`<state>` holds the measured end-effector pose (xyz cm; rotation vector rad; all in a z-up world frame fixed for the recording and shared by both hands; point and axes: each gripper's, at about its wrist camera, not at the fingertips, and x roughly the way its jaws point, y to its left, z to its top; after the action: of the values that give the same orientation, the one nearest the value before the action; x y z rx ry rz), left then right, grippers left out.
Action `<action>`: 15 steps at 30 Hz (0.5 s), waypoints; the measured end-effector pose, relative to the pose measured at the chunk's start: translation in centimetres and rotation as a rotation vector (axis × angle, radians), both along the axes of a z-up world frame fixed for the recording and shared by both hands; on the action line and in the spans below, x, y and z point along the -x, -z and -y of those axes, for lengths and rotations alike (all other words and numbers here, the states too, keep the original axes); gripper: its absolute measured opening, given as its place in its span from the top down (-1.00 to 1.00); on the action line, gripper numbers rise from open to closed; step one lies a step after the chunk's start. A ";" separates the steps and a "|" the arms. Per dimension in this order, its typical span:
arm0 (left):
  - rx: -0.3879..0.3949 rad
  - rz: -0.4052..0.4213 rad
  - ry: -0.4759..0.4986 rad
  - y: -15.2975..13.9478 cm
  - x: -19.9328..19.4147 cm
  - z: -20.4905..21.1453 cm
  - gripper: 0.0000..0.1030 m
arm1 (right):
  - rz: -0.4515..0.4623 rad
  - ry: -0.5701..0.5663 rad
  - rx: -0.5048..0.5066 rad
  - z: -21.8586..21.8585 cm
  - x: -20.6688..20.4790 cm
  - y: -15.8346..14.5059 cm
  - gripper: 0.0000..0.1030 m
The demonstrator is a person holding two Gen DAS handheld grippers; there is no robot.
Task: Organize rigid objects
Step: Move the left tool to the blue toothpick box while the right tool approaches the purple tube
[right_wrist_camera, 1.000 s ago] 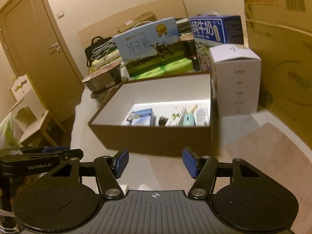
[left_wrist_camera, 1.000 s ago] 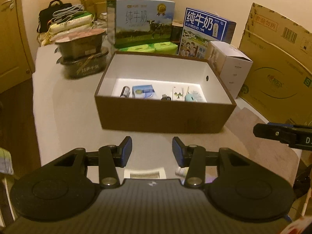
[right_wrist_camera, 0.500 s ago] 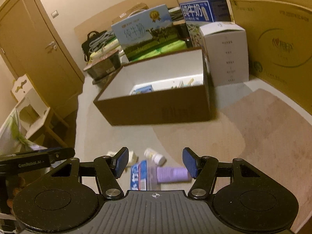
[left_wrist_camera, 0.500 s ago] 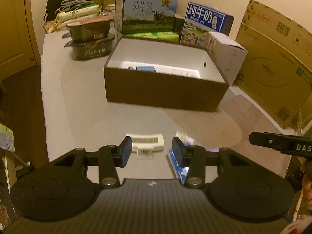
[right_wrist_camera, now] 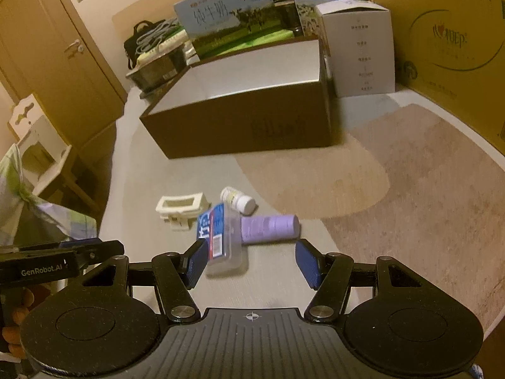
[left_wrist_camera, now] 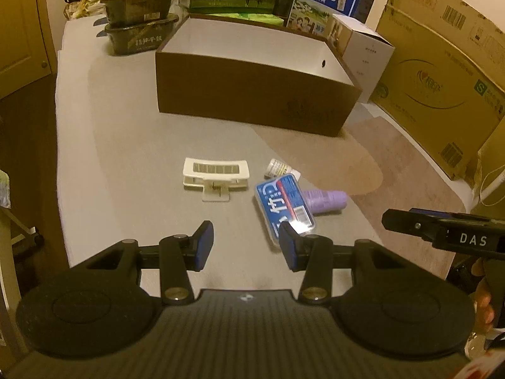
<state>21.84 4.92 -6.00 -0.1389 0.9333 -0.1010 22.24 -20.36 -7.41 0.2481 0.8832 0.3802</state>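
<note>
Several loose items lie on the grey table in front of an open brown box (left_wrist_camera: 252, 101) (right_wrist_camera: 246, 126): a cream clip-like holder (left_wrist_camera: 216, 173) (right_wrist_camera: 181, 205), a small white bottle (left_wrist_camera: 277, 167) (right_wrist_camera: 238, 199), a blue-labelled clear case (left_wrist_camera: 284, 205) (right_wrist_camera: 217, 237) and a purple tube (left_wrist_camera: 325, 200) (right_wrist_camera: 268, 228). My left gripper (left_wrist_camera: 243, 244) is open and empty, just short of the case. My right gripper (right_wrist_camera: 251, 263) is open and empty, with the case's near end by its left finger.
Milk cartons (left_wrist_camera: 328, 0), a white box (left_wrist_camera: 366, 50), stacked dark food tubs (left_wrist_camera: 139, 31) and a large cardboard box (left_wrist_camera: 442, 72) stand around the brown box. A beige mat (right_wrist_camera: 410, 173) covers the table's right part. A door (right_wrist_camera: 56, 41) and a white chair (right_wrist_camera: 38, 145) stand left.
Both grippers have pulled back from the brown box toward the table's near edge. The loose items have come into view and the box's inside is now hidden.
</note>
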 end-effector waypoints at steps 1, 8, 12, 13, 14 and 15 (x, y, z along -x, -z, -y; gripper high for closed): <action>0.001 -0.003 0.001 0.1 0.0 0.0 0.17 | -0.003 0.000 0.000 0.1 0.1 0.1 -0.19; 0.002 -0.023 0.011 0.9 0.2 0.4 0.15 | -0.022 -0.005 0.008 -0.3 0.3 0.6 -0.19; 0.006 -0.031 0.018 1.3 0.0 0.7 0.12 | -0.030 -0.004 0.013 -0.5 0.1 1.1 -0.19; 0.010 -0.033 0.020 1.4 -0.1 0.9 0.12 | -0.032 -0.002 0.015 -0.5 0.0 1.2 -0.19; 0.014 -0.034 0.022 1.6 -0.2 1.0 0.10 | -0.036 0.000 0.016 -0.4 -0.1 1.3 -0.19; 0.020 -0.036 0.026 1.7 -0.3 1.2 0.07 | -0.041 0.003 0.018 -0.3 -0.3 1.5 -0.19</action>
<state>22.16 3.69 -7.73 -0.1472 0.9706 -0.1322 22.51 -20.08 -8.93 0.2418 0.9256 0.3652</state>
